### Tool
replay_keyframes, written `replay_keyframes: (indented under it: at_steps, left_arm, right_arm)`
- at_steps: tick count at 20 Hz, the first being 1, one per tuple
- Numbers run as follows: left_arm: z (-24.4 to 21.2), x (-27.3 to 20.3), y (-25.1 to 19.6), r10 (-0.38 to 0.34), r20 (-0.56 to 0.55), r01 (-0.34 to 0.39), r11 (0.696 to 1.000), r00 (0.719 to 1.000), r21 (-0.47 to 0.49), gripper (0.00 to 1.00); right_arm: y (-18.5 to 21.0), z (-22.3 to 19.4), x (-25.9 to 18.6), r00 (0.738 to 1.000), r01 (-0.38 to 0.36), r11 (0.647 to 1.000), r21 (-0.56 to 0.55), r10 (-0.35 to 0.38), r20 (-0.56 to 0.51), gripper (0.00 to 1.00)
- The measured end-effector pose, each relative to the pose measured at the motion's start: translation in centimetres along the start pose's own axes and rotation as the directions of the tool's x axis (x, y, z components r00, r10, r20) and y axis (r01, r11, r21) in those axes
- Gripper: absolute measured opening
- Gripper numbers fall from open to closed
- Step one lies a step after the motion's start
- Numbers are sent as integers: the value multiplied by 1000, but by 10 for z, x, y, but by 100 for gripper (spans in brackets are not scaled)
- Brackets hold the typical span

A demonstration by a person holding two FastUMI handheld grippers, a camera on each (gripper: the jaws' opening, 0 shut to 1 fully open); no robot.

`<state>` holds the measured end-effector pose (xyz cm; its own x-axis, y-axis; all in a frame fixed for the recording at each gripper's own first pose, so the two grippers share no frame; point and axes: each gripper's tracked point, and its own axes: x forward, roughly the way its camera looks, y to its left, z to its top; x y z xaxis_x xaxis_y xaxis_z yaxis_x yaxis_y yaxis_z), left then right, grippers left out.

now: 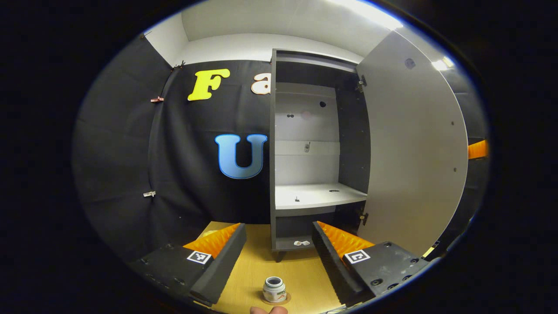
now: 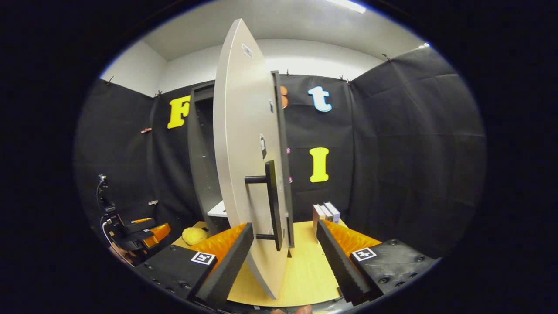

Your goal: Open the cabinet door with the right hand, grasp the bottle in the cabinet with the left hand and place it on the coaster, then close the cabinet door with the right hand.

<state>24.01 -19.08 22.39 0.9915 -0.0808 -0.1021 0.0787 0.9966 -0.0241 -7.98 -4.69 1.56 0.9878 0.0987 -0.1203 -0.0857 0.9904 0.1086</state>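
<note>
A small white bottle stands upright on a round brown coaster on the wooden table, close in front of my left gripper. That gripper is open and holds nothing, its fingers apart on either side of the bottle's line. The grey cabinet is ahead with its door swung wide to the right and its shelf bare. In the right gripper view the door stands edge-on. Its black handle lies between the fingers of my open right gripper, untouched.
A yellow soft toy lies on the table by the cabinet's foot. Two small boxes stand to the right of the door. The left gripper and a hand appear far left. Black cloth walls close in the booth.
</note>
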Motion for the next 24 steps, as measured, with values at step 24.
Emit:
replay_keyframes:
  at_steps: [24]
  left_arm:
    - [7, 0, 50, 74, 19, -74, 997, 997, 14, 95]
  right_arm:
    - [172, -14, 126, 958, -284, 959, 20, 282, 51, 98]
